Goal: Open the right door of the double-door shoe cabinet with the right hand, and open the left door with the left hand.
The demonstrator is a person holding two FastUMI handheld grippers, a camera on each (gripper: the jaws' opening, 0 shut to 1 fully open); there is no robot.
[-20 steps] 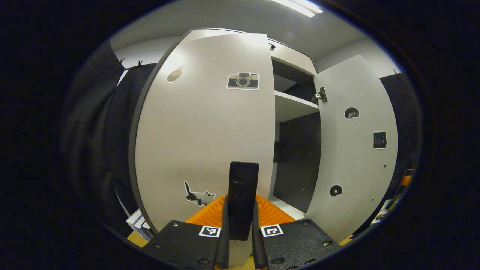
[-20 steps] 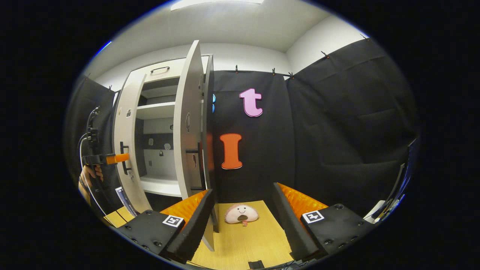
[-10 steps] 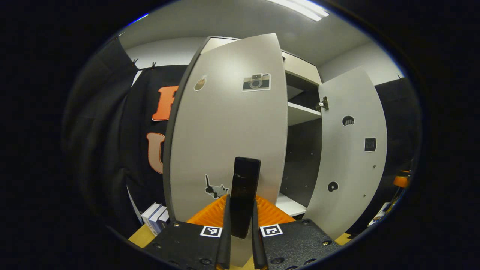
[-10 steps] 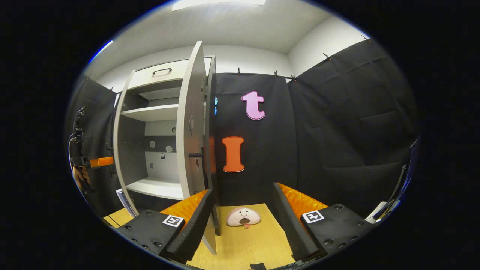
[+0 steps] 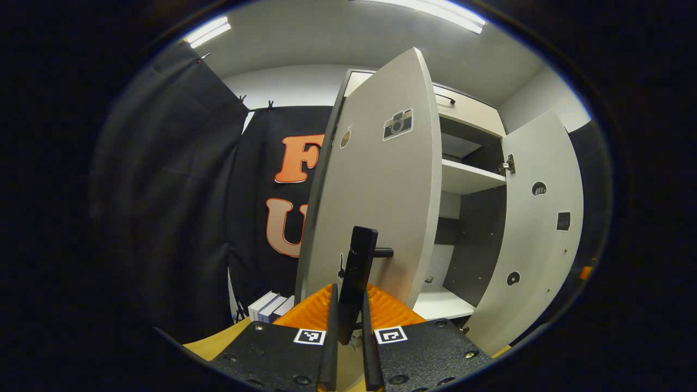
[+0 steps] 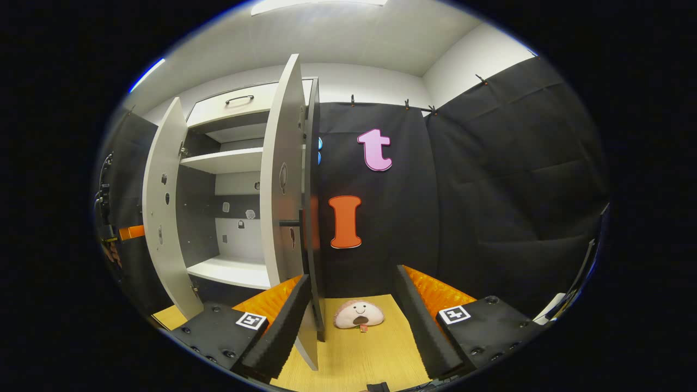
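The shoe cabinet point(image 5: 468, 177) stands with both doors swung out. The left gripper view has my left gripper point(image 5: 348, 298) shut on the black bar handle point(image 5: 360, 256) of the left door point(image 5: 381, 207), which bears a camera sticker. The right door point(image 5: 539, 234) hangs open farther right. In the right gripper view my right gripper point(image 6: 351, 326) is open, and the right door point(image 6: 283, 179) stands edge-on just beyond its left finger point(image 6: 280, 326). That door's handle point(image 6: 288, 222) is free. The left door point(image 6: 160, 207) and my left gripper point(image 6: 128, 232) show far left.
A round plush toy point(image 6: 358, 314) lies on the wooden floor point(image 6: 370, 354) ahead of the right gripper. White boxes point(image 5: 269, 306) stand on the floor left of the cabinet. White shelves point(image 6: 228, 160) cross the cabinet's inside, and a drawer with a handle point(image 6: 239, 99) sits on top.
The left door has swung farther out with my left gripper still on its handle. The right gripper stays open and has barely moved; the right door has not shifted.
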